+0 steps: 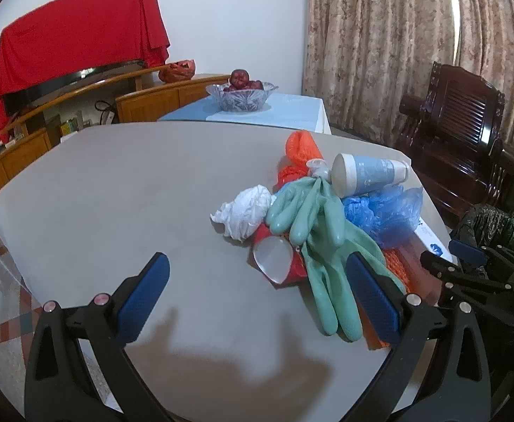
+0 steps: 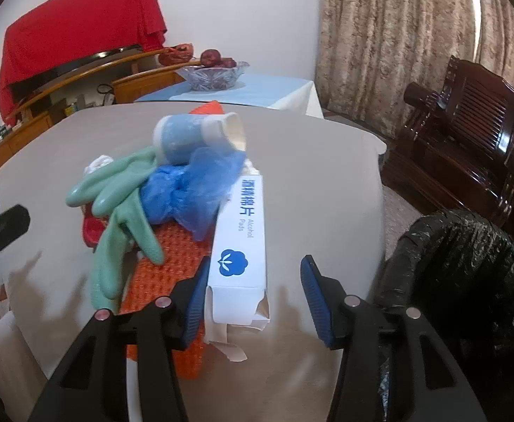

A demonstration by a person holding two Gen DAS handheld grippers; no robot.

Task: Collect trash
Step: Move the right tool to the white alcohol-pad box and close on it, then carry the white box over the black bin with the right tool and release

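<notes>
Right gripper (image 2: 255,302): released, jaws spread either side of the near end of the white box (image 2: 239,242), not yet pinching it.
Box: lies on the surface (image 2: 309,161), long axis running toward 12 o'clock from that gripper, torn flap nearest.
Left gripper (image 1: 257,297): released, holding nothing; green glove (image 1: 323,246) at its 1 o'clock.
Pile: glove, blue plastic (image 2: 193,190), paper cup (image 2: 200,137), orange mesh (image 2: 169,260) heaped together.
Bin (image 2: 467,281): black-lined, at the right gripper's 3 o'clock.
Judgement: right is nearer the box.
</notes>
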